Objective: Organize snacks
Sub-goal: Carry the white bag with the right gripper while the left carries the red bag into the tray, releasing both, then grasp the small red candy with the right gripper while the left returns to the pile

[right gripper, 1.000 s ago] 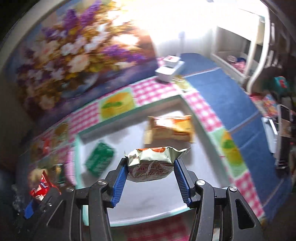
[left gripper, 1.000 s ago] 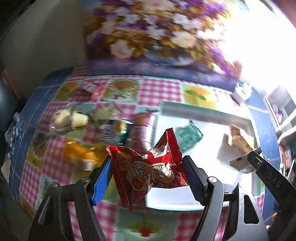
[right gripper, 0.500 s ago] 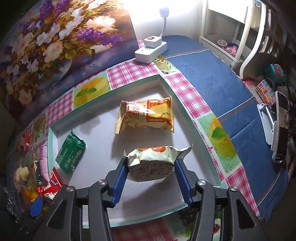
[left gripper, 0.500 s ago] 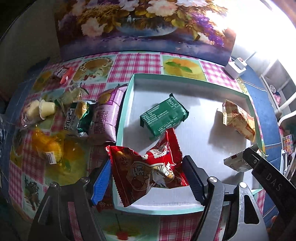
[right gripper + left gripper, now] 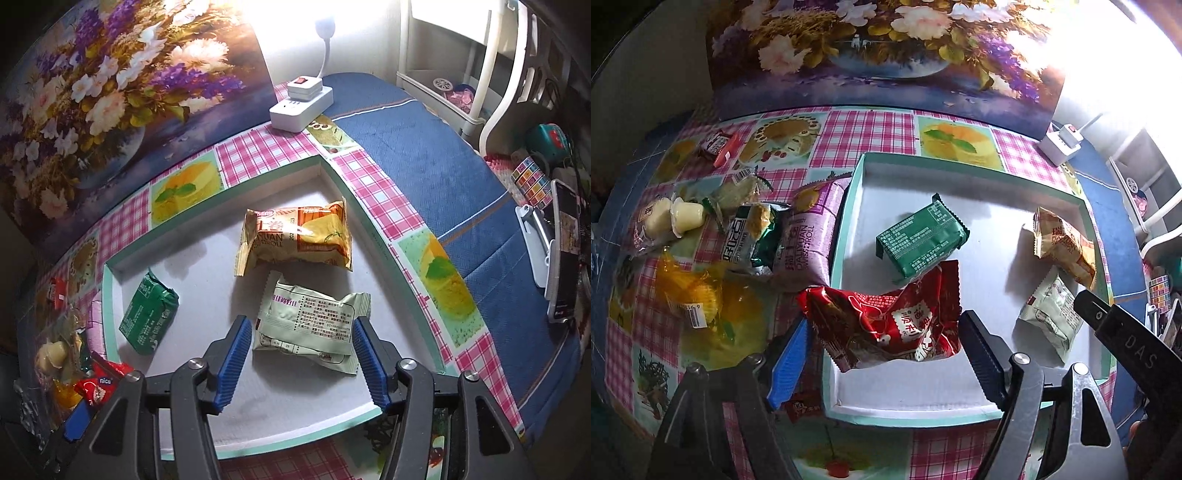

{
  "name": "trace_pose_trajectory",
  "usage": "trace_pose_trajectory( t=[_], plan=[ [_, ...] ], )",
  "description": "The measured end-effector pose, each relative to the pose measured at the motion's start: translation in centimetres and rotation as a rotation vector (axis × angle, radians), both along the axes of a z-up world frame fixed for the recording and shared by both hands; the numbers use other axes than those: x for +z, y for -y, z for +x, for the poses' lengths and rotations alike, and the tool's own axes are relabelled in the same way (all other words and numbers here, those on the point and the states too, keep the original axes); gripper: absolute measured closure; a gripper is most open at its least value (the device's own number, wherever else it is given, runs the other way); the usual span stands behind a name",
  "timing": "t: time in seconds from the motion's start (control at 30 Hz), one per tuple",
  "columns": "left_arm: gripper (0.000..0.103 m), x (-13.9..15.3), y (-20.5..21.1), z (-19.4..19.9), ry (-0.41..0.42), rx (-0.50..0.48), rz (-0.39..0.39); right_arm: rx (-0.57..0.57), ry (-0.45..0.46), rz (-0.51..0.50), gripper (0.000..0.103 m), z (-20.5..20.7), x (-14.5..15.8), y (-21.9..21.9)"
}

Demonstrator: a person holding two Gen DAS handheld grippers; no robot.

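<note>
Both claws hang steeply over the teal-rimmed tray (image 5: 384, 243), and both are letting go. On the right gripper (image 5: 301, 354) the jaws are opening: the pale green packet (image 5: 314, 325) lies flat on the tray floor between the blue pads, with a sliver of white showing on each side, so nothing presses on it. Its long axis runs across the gap from pad to pad, and it sits just in front of the orange packet (image 5: 299, 236), nearly touching it.

On the left gripper (image 5: 882, 343) the jaws are opening too. The red packet (image 5: 886, 321) sits between them, crumpled, its left end against the blue pad and reaching out over the tray's left wall, its right end just clear of the dark pad. Whether it already rests on the tray floor or still hangs on that left pad I cannot tell. It overlaps the near corner of the dark green packet (image 5: 919, 240).

That overhang is what the next move seems to turn on: the red packet lies crosswise with one end past the rim, so it may settle on the wall rather than inside. More snacks wait on the checked cloth (image 5: 871, 129) left of the tray, the purple roll (image 5: 809, 236) closest, and the left hand is clearly the nearer one to them.
</note>
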State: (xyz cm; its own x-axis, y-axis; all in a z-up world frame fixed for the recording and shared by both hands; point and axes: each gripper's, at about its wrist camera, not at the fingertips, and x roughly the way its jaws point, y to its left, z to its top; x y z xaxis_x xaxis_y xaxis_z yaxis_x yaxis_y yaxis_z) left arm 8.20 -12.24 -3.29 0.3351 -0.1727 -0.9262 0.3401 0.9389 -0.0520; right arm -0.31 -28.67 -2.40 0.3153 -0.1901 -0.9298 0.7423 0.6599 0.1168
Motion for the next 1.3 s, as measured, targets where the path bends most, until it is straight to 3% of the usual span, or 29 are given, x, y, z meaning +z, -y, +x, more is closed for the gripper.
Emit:
trace_pose_trajectory(
  t=[0.03,0.1,0.13,0.4,0.47,0.53,0.73,0.87,0.97,1.17,1.3],
  plan=[
    [0.022,0.1,-0.1,0.0,0.003,0.005,-0.003,0.001,0.001,0.000,0.038,0.0,0.0,0.0],
    [0.006,0.3,-0.4,0.2,0.013,0.019,-0.014,0.005,0.003,0.002,0.035,0.1,0.0,0.0],
    [0.004,0.4,-0.6,0.2,0.020,0.027,-0.022,0.009,0.005,0.002,0.031,0.1,0.0,0.0],
    [0.004,0.8,-1.8,0.8,0.028,0.073,-0.037,0.027,0.016,-0.009,0.024,0.4,0.2,-0.3],
    [0.004,1.0,-2.9,1.3,0.038,0.116,-0.027,0.032,0.017,-0.007,0.020,0.5,0.1,-0.3],
    [0.004,1.2,-4.6,1.9,0.053,0.184,-0.014,0.049,0.028,-0.007,0.000,0.7,0.0,-0.6],
    [0.004,1.5,-11.1,3.8,0.066,0.407,0.023,0.109,0.038,-0.020,0.000,1.7,0.2,-2.2],
    [0.004,2.0,-15.2,4.2,0.074,0.524,0.013,0.172,0.093,0.034,0.000,2.8,0.7,-4.3],
    [0.004,2.7,-16.9,3.9,0.099,0.530,0.042,0.249,0.111,0.038,0.000,4.0,1.5,-7.0],
    [0.004,2.9,-18.2,3.0,0.149,0.431,0.153,0.428,0.124,0.108,0.000,6.2,1.6,-13.1],
    [0.004,1.7,-19.9,2.8,0.108,0.415,0.197,0.525,0.090,0.122,0.000,6.8,0.9,-17.0]
  ],
)
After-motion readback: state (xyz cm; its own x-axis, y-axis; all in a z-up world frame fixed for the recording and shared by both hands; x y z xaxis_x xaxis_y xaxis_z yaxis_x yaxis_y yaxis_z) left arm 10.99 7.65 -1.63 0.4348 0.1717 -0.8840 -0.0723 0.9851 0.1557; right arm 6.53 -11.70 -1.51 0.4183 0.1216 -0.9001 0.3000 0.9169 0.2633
